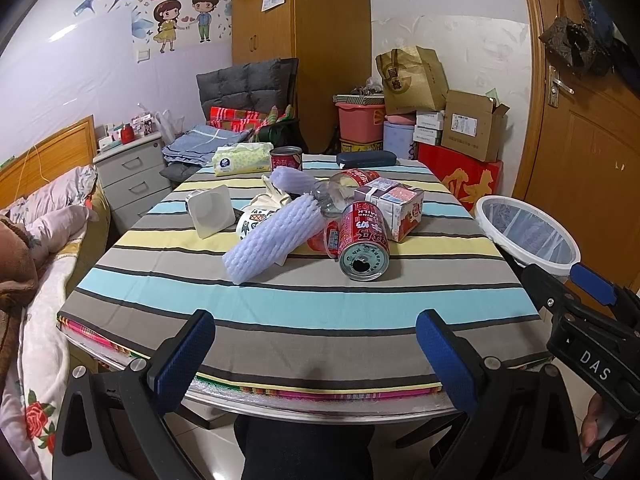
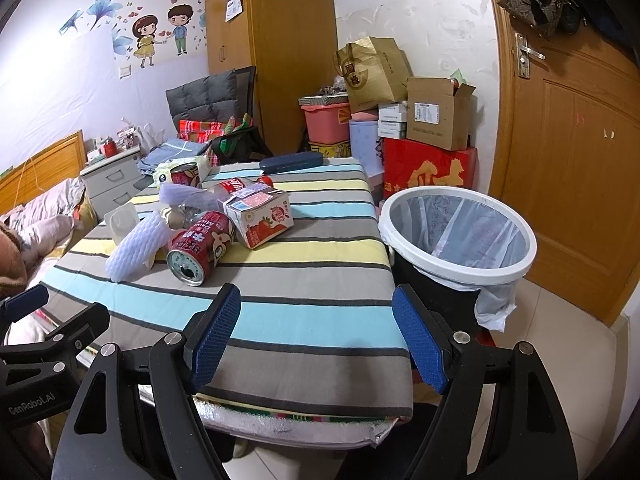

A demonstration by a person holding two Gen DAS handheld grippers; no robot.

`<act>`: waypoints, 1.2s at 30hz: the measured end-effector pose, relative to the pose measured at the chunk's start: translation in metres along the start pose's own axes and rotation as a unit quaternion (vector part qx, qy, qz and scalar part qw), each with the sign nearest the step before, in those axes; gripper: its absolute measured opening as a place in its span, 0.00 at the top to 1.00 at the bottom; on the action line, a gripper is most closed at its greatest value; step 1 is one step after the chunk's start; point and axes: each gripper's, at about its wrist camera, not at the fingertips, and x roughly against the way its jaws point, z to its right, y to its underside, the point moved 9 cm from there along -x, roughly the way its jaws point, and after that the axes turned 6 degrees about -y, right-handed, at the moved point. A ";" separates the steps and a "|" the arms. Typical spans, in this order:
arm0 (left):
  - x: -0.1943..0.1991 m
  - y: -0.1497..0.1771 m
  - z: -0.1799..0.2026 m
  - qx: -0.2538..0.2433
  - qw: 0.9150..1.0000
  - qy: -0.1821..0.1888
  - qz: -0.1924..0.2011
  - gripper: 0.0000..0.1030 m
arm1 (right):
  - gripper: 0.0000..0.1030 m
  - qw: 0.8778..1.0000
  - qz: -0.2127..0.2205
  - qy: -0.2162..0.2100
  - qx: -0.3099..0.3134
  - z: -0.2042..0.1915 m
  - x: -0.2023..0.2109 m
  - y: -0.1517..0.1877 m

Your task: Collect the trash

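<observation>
Gripper (image 1: 316,354) wide — cylindrical metal can (image 1: 363,240)

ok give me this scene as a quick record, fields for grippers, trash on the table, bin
left gripper: open, empty, at near table edge
right gripper: open, empty, at near table edge
nearest trash: red can on its side, foam sleeve beside it
other trash: milk carton, clear bottle
bin: on floor right of table, lined

You're in a lived-in home bedroom: a bed (image 1: 48,216) with floral bedding on the left, a grey drawer nightstand (image 1: 132,176), cartoon couple wall stickers (image 1: 184,16), a wooden wardrobe (image 1: 300,40), stacked cardboard boxes (image 1: 472,124) beside the wooden door (image 1: 580,160)
</observation>
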 end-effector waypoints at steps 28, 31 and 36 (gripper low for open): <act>0.002 -0.001 0.001 0.001 1.000 -0.001 0.002 0.01 | 0.23 1.000 0.003 0.000 0.002 -0.002 0.002 -0.001; 0.002 -0.001 0.001 0.002 1.000 -0.001 0.002 0.01 | 0.23 1.000 0.003 0.000 0.002 -0.002 0.002 -0.001; 0.003 -0.001 0.001 0.001 1.000 -0.001 0.003 0.01 | 0.23 1.000 0.003 0.001 0.002 -0.002 0.002 -0.001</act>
